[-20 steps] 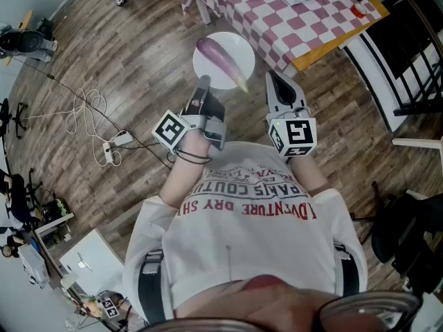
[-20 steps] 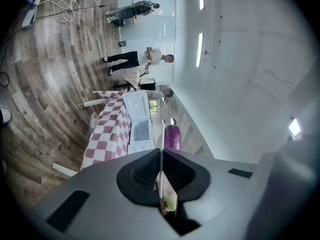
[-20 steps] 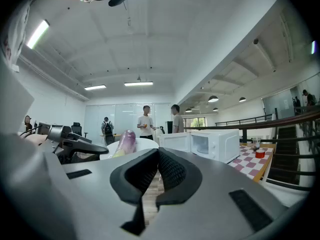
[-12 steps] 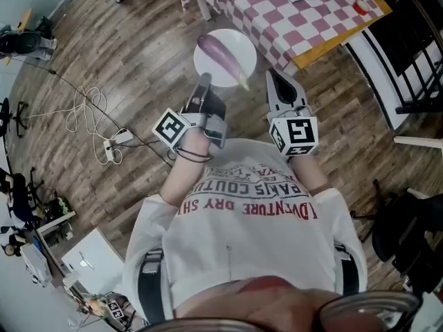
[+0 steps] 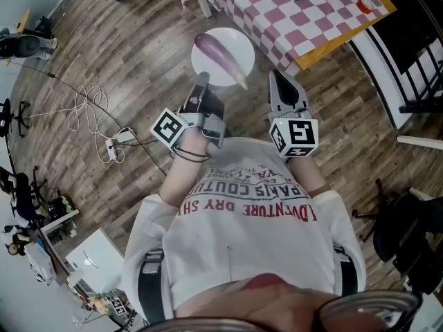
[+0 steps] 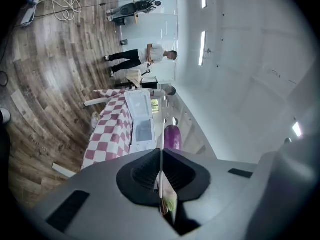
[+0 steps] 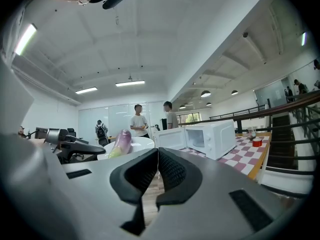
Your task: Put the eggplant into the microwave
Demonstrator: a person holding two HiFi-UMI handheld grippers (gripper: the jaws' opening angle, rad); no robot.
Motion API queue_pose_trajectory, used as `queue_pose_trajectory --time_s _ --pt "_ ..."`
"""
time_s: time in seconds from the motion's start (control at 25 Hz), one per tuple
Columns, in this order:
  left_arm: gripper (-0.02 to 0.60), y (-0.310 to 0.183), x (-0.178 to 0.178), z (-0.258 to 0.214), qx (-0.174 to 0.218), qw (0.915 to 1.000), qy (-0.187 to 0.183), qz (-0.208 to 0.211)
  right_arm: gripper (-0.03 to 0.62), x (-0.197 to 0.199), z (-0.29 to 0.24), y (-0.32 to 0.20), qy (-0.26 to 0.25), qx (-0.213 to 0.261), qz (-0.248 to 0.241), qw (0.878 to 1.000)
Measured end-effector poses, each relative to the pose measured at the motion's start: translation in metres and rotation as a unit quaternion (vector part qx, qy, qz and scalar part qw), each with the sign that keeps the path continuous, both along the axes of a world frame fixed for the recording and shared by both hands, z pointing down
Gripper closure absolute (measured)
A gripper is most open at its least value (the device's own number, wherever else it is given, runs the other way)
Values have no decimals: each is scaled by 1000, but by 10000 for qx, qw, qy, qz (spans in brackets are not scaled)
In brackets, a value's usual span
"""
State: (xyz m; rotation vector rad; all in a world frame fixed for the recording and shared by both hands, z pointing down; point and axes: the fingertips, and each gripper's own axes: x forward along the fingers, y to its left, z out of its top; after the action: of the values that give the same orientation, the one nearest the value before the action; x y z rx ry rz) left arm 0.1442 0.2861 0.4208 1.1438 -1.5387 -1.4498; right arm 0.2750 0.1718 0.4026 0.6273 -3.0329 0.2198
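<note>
Upper centre, our left gripper (image 5: 202,83) clamps the plate (image 5: 239,45) rim. The glossy eggplant (image 5: 220,55) looks likely to roll and is best gripped mid-body. Our right gripper's (image 5: 279,81) jaws meet, empty.

purple eggplant (image 5: 220,55), white plate (image 5: 240,45)

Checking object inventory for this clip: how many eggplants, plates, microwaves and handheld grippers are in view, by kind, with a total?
purple eggplant: 1
white round plate: 1
white box-shaped microwave: 1
grey two-jaw grippers: 2 (left gripper, right gripper)
Total: 5
</note>
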Motion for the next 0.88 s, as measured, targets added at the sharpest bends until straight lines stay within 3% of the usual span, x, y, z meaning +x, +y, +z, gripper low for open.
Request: queue_pose_trajectory --time_s 0.24,0.4,0.88 --pt "548 -8 -26 8 -20 9999 107 34 568 -29 5 -7 18 -59 -117 9999" --pt "548 -19 -60 14 -40 9997 193 156 568 -56 11 -18 108 -105 114 9998" --pt "548 -73 -220 13 -86 9960 305 833 568 -190 12 -57 439 -123 1038 9935"
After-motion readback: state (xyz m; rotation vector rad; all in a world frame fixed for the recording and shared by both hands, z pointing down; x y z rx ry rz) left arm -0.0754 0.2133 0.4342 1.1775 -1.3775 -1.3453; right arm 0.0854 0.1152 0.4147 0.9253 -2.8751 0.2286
